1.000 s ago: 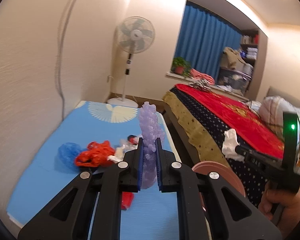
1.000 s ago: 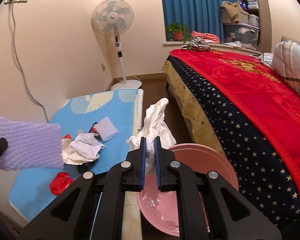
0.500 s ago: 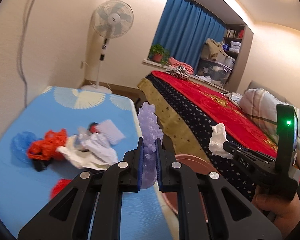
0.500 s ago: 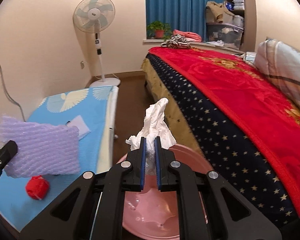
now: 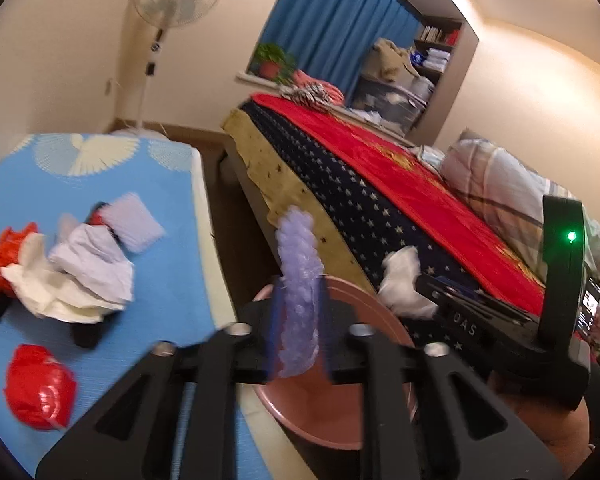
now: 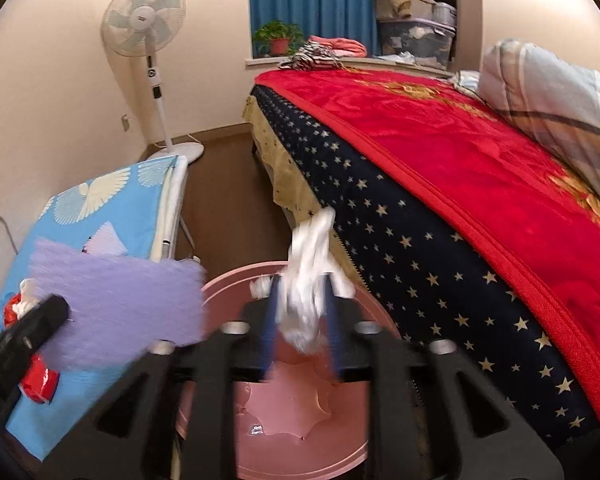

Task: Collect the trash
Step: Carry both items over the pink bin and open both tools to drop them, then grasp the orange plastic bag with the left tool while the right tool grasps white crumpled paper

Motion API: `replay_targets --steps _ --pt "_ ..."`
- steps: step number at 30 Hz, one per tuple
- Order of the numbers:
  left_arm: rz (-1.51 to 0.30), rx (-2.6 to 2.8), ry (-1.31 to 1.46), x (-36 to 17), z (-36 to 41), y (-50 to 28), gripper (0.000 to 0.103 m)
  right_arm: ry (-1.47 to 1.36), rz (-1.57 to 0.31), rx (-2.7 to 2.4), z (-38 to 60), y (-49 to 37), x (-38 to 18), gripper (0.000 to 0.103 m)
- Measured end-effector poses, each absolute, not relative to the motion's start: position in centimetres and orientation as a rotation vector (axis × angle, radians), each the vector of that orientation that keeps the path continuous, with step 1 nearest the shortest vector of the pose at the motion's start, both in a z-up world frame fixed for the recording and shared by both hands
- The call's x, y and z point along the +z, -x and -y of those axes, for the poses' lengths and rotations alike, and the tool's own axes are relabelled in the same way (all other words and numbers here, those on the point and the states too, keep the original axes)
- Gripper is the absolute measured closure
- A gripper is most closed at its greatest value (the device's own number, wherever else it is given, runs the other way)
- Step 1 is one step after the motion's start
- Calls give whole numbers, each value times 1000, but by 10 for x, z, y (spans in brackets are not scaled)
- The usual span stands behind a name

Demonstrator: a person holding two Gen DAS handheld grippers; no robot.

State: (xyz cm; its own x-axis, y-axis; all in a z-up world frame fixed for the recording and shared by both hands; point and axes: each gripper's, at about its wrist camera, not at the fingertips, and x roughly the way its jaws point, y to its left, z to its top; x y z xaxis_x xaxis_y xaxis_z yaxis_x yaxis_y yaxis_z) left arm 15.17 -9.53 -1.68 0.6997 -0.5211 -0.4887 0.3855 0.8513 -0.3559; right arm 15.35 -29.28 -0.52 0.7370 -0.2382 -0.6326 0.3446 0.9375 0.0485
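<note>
Two pieces in release: the left gripper (image 5: pixel 298 328) and the right gripper (image 6: pixel 303 320) both hung over the pink basin (image 6: pixel 300 412) on the floor between the bed (image 6: pixel 460 168) and the blue table (image 5: pixel 172 264).
Left gripper: its jaws had just been opening; the purple foam sheet (image 5: pixel 298 276) stood between them with a gap on at least one side, so the grip looked loosed.
Right gripper: its jaws had likewise just been opening; the white crumpled tissue (image 6: pixel 306 280) sat blurred between the parted pads, seemingly dropping free.
Basin contents: only a clear film or wet patch showed on the bottom; I could not tell what it was.
Done so far: by my reading, these two pieces were all but delivered.
Left on the table: a white paper wad (image 5: pixel 88 264), a pale purple foam pad (image 5: pixel 134 220), an orange plastic bag (image 5: pixel 4 256), a red plastic ball (image 5: pixel 40 388) and a small black item (image 5: pixel 86 334).
Progress estimate: early to middle, since most of the pile remained uncollected.
</note>
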Motion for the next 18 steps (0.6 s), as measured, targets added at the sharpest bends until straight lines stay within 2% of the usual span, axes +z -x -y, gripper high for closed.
replay_targets --steps 1,2,13,18 --pt "-613 -499 229 -18 96 -152 64 -181 -669 -332 296 -153 -5 51" --pt "-616 -491 230 -19 95 -153 64 -197 -668 -343 299 -152 -5 50" --pt "-599 -429 238 -15 63 -141 64 -182 -630 -273 274 -151 4 51" --pt "-577 -366 235 -9 39 -132 64 -155 -588 -206 251 -148 12 56"
